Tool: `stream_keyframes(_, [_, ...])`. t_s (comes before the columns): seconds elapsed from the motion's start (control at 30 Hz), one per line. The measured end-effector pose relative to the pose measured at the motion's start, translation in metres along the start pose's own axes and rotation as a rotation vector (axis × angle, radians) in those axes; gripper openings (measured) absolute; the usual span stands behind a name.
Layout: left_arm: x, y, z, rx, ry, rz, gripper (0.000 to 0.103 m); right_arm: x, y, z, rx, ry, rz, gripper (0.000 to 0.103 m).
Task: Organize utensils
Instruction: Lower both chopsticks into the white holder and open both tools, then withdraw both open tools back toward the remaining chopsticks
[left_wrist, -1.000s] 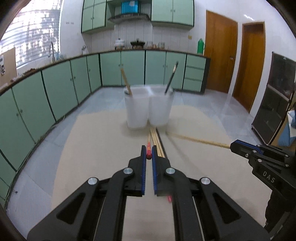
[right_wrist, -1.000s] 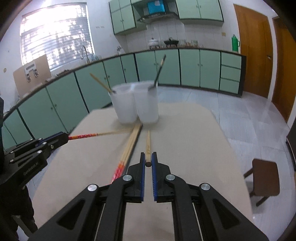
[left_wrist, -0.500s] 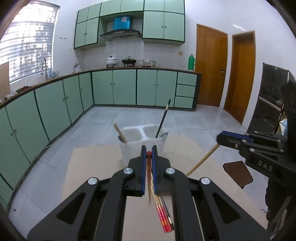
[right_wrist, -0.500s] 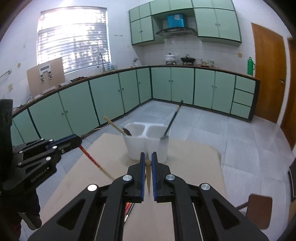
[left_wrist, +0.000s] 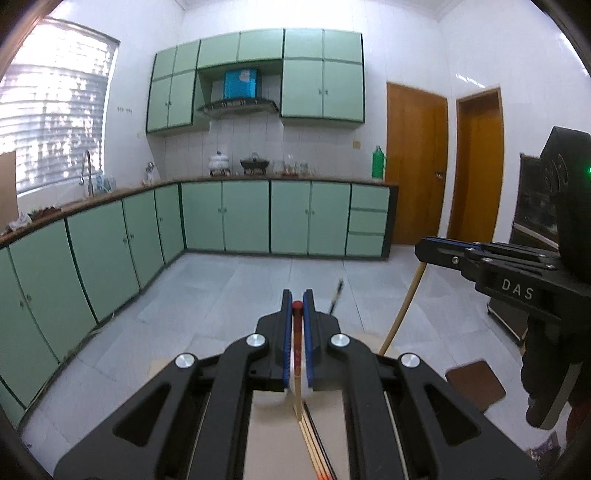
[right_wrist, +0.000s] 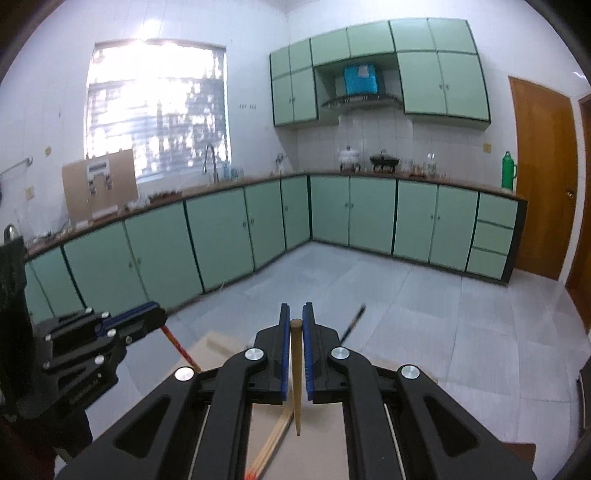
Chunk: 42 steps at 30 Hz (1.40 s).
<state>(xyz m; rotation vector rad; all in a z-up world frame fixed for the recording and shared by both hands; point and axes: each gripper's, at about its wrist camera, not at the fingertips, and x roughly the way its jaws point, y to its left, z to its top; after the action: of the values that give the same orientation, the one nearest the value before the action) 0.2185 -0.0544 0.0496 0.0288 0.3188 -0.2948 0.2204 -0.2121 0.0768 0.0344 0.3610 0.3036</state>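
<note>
My left gripper (left_wrist: 297, 301) is shut on a red-topped chopstick (left_wrist: 296, 347) that hangs down toward the table. My right gripper (right_wrist: 294, 315) is shut on a plain wooden chopstick (right_wrist: 296, 373), also hanging down. Each gripper shows in the other's view: the right one (left_wrist: 424, 251) with its chopstick (left_wrist: 402, 310), the left one (right_wrist: 155, 314) with its red chopstick (right_wrist: 181, 349). The white twin holder is almost hidden behind my fingers; a dark utensil handle (left_wrist: 336, 295) sticks up from it, also in the right wrist view (right_wrist: 354, 324). Loose chopsticks (left_wrist: 314, 443) lie on the table below.
A beige table top (right_wrist: 325, 439) lies under both grippers, with more chopsticks (right_wrist: 273, 443) on it. A brown stool (left_wrist: 474, 384) stands on the tiled floor at the right. Green kitchen cabinets (left_wrist: 243, 218) line the far walls.
Both grippers have risen and tilted up, each lifting its chopstick off the table to hang steeply. The white holder has dropped out of sight behind the fingers.
</note>
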Motion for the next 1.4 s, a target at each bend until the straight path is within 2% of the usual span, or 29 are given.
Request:
stream_keyframes(0.17, [0.025, -0.001, 0.037, 0.02, -0.085, 0.041, 0.005, 0.024, -0.011, 0.034, 0.031, -0.079, -0.025, 0.007])
stream_keyframes(0.33, [0.055, -0.003, 0.048, 0.026, -0.122, 0.077, 0.005, 0.063, -0.023, 0.038, 0.074, -0.067, -0.05, 0.006])
stream_keyframes(0.47, [0.087, 0.004, 0.037, 0.002, -0.092, 0.086, 0.005, 0.093, -0.024, 0.023, 0.071, -0.018, -0.08, 0.006])
stream_keyframes(0.6, [0.124, 0.012, 0.018, -0.003, 0.009, 0.081, 0.006, 0.119, -0.029, 0.003, 0.094, 0.071, -0.057, 0.007])
stream_keyframes(0.67, [0.131, 0.018, 0.009, -0.011, 0.049, 0.083, 0.007, 0.122, -0.028, -0.002, 0.087, 0.085, -0.069, 0.008])
stream_keyframes(0.73, [0.127, 0.023, 0.003, -0.017, 0.057, 0.082, 0.01, 0.119, -0.028, -0.005, 0.079, 0.084, -0.069, 0.011])
stream_keyframes(0.83, [0.113, 0.027, -0.002, -0.01, 0.046, 0.085, 0.021, 0.108, -0.032, -0.008, 0.074, 0.075, -0.083, 0.019])
stream_keyframes(0.93, [0.098, 0.026, -0.005, 0.0, 0.038, 0.087, 0.025, 0.092, -0.036, -0.013, 0.089, 0.065, -0.093, 0.029])
stream_keyframes(1.1, [0.061, 0.027, -0.026, -0.015, 0.028, 0.09, 0.041, 0.058, -0.043, -0.036, 0.13, 0.042, -0.115, 0.049])
stream_keyframes(1.23, [0.032, 0.026, -0.061, -0.024, 0.045, 0.096, 0.051, 0.034, -0.037, -0.07, 0.122, 0.051, -0.135, 0.061])
stream_keyframes(1.4, [0.006, 0.026, -0.122, -0.043, 0.127, 0.122, 0.06, 0.016, -0.024, -0.132, 0.118, 0.124, -0.159, 0.081])
